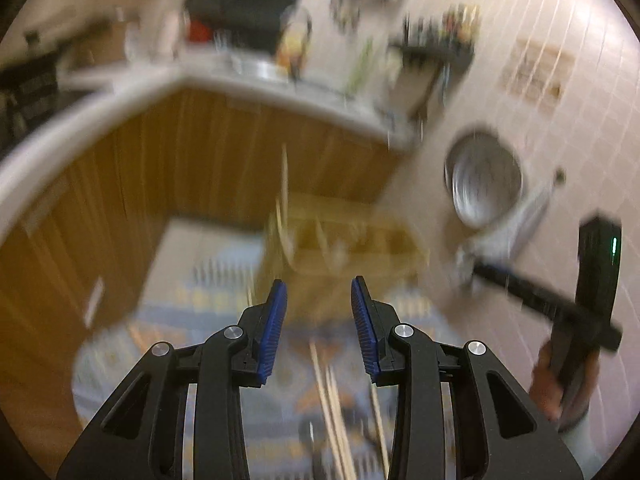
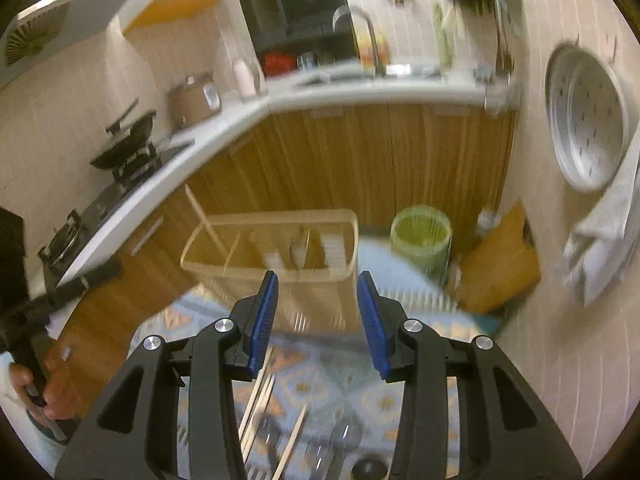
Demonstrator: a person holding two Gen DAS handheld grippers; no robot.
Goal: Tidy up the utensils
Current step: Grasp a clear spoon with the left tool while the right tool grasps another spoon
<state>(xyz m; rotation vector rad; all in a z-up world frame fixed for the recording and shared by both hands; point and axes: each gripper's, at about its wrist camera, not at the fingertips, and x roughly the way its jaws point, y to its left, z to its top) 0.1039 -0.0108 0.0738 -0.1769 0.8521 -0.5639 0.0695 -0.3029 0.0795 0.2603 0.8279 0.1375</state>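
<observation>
A beige slotted utensil basket [image 2: 280,252] stands on a patterned cloth ahead of both grippers; a chopstick [image 2: 202,214] leans out of its left end. It also shows, blurred, in the left wrist view [image 1: 352,244]. Several wooden chopsticks [image 2: 256,404] lie loose on the cloth below my right gripper [image 2: 318,320], which is open and empty. More chopsticks [image 1: 332,408] lie below my left gripper [image 1: 320,328], also open and empty. Dark utensils [image 2: 344,440] lie blurred near the bottom.
A patterned blue cloth [image 2: 332,380] covers the surface. A green slatted cup [image 2: 422,236] and an orange board [image 2: 500,264] stand right of the basket. Wooden cabinets [image 2: 360,160] and a white counter lie behind. The other gripper [image 1: 560,300] shows at right.
</observation>
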